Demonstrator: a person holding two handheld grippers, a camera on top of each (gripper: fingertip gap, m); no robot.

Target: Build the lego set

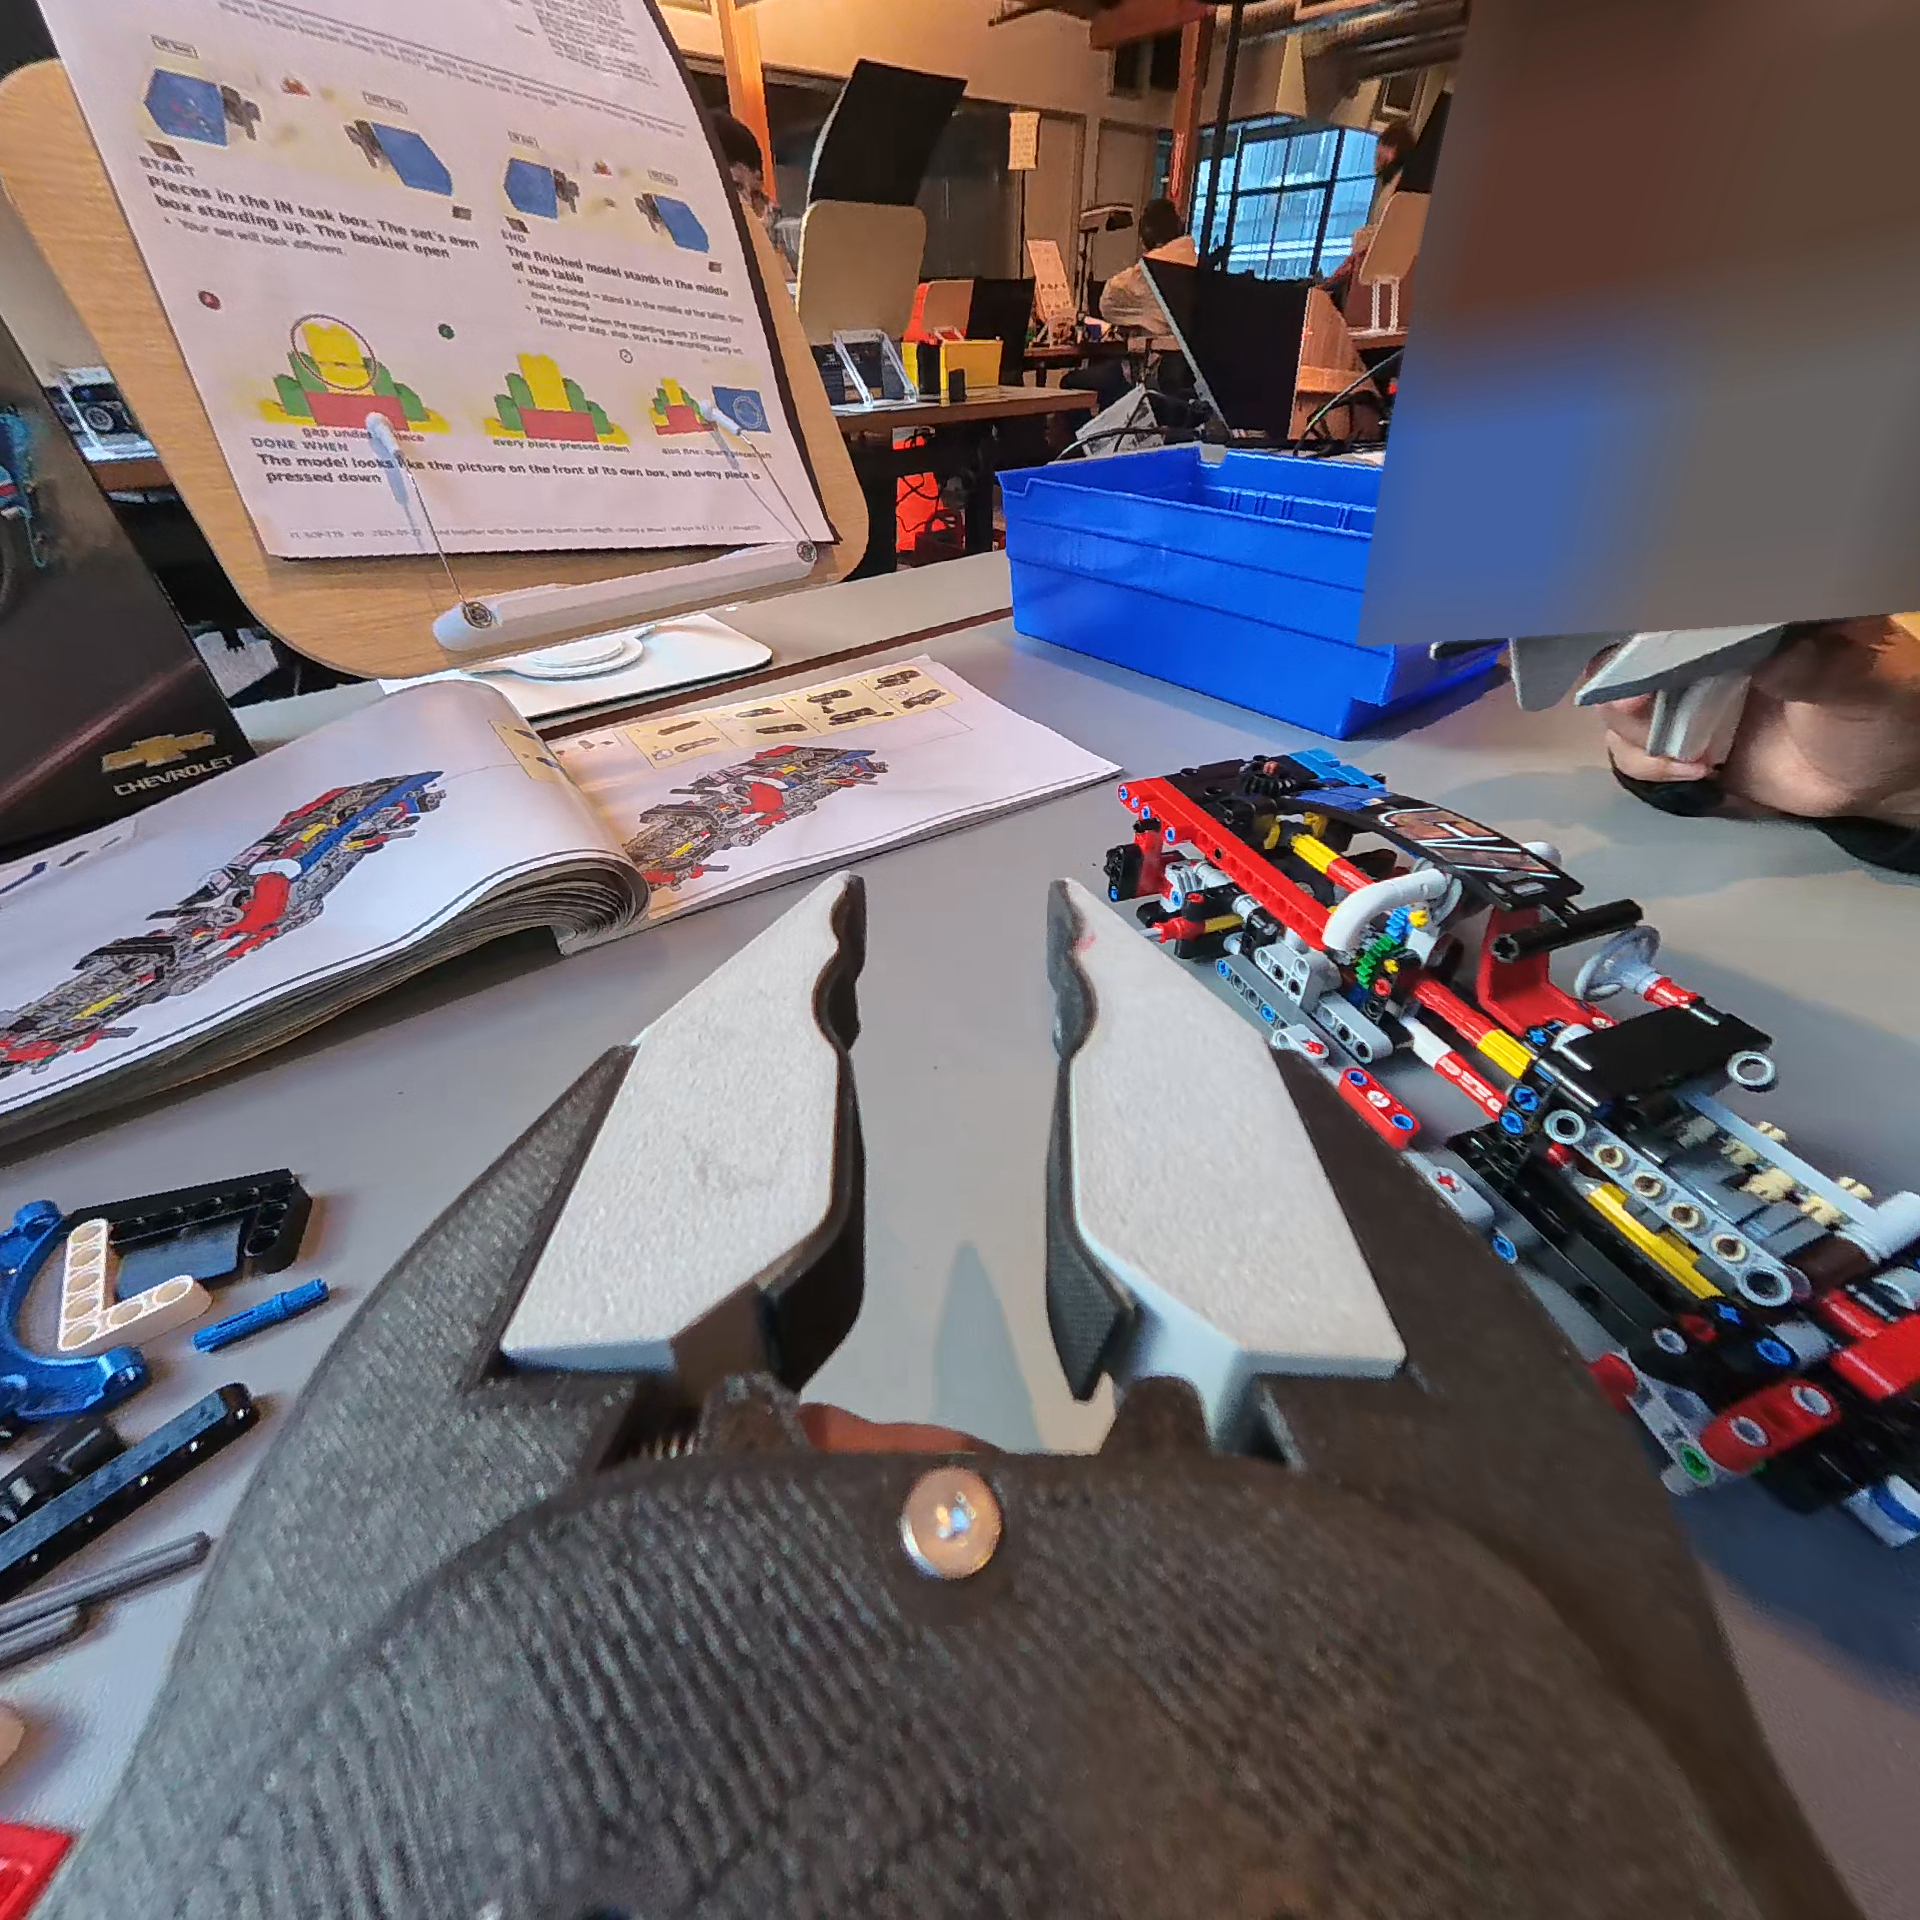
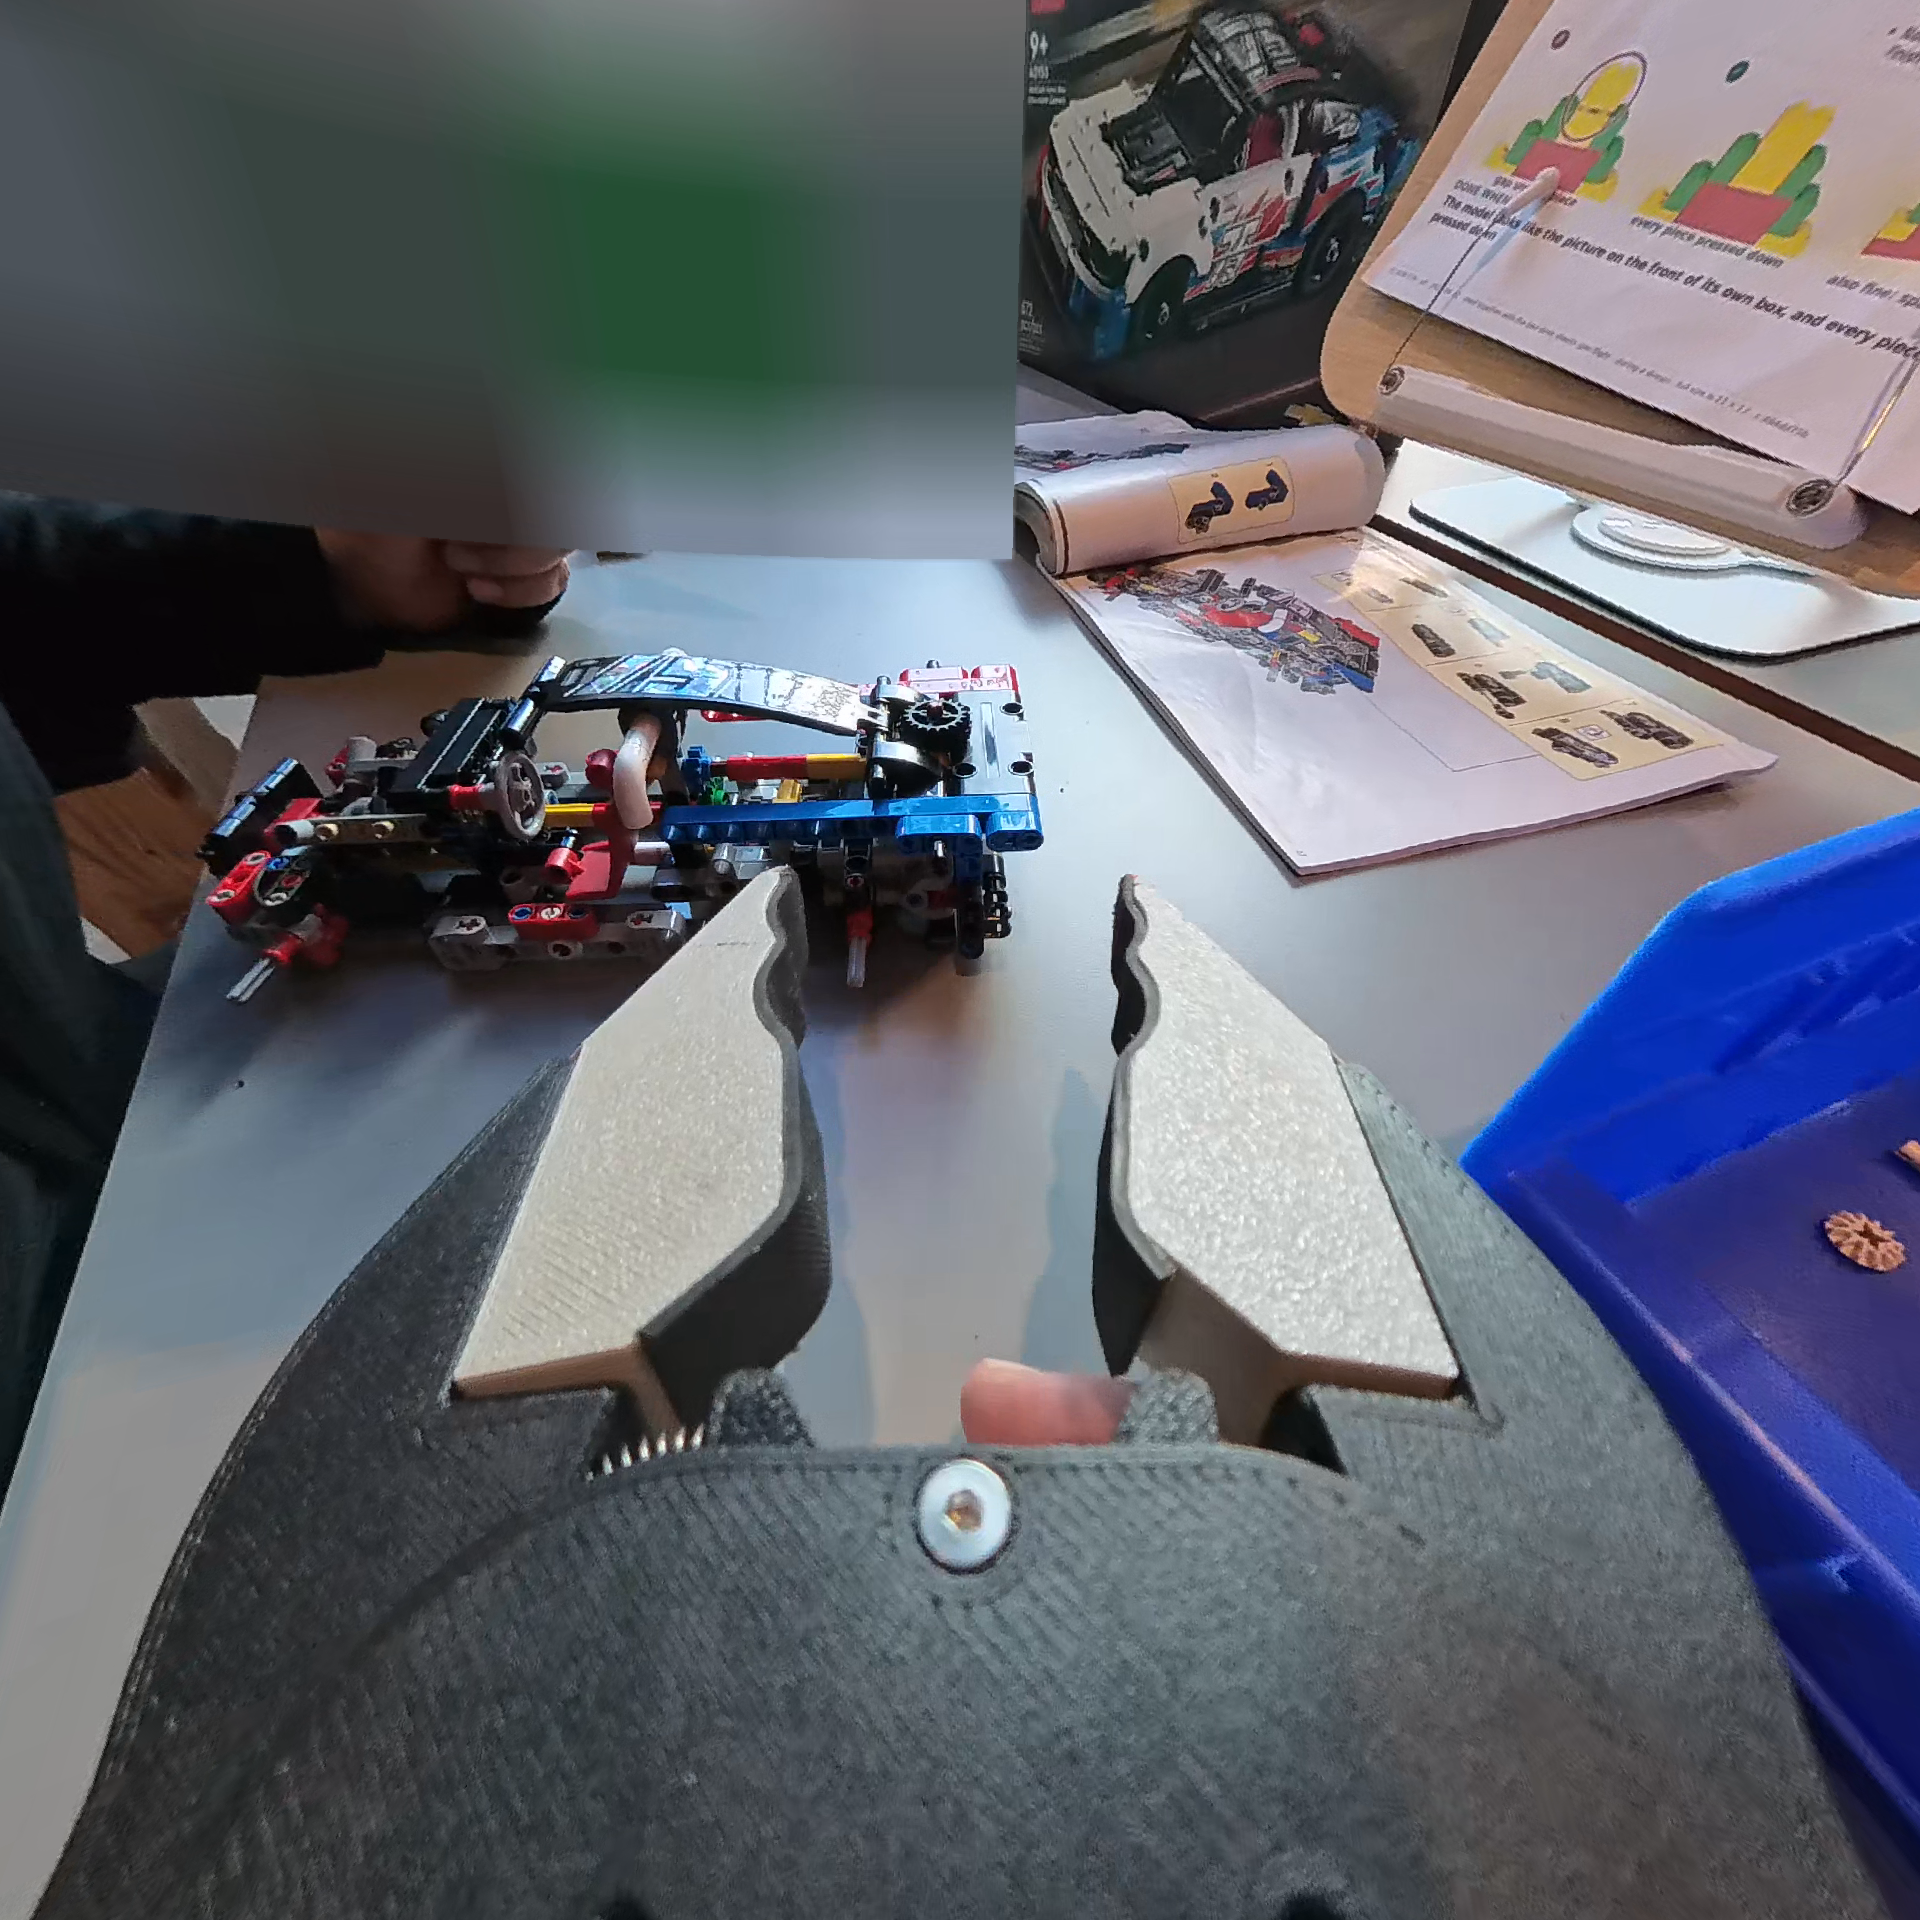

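1. Chassis (image 2: pixel 623 821) lies lengthwise on the table (image 2: pixel 935 1091), only part built: blue beam along one side, red beam along the other, a printed panel arched over the middle. It sits between my two grippers, just beyond the tips of each.
2. Bin (image 2: pixel 1714 1195), blue, stands at my right; a small tan gear (image 2: pixel 1865 1240) lies on its floor, and I judge more parts wait there.
3. Booklet (image 1: pixel 582 821) lies open behind the chassis, with the set's box (image 2: pixel 1216 187) upright behind it and a sheet stand (image 1: pixel 468 312) beside that.
4. My left gripper (image 1: pixel 956 966) is parted and holds nothing, hovering low over bare table with the chassis just to its right.
5. My right gripper (image 2: pixel 956 956) is likewise spread and empty, its left fingertip overlapping the chassis edge in view; I cannot tell whether it touches.
6. Loose parts (image 1: pixel 156 1278) lie at my left: a blue arch, a white L-beam, black beams and a blue pin (image 1: pixel 260 1314).
7. My judgement: the step in hand is choosing the next piece. To do it well I should check the booklet page first, take the small part squarely across its flats, and steady the chassis with the other gripper by a solid beam, not the thin panel, before pressing in.
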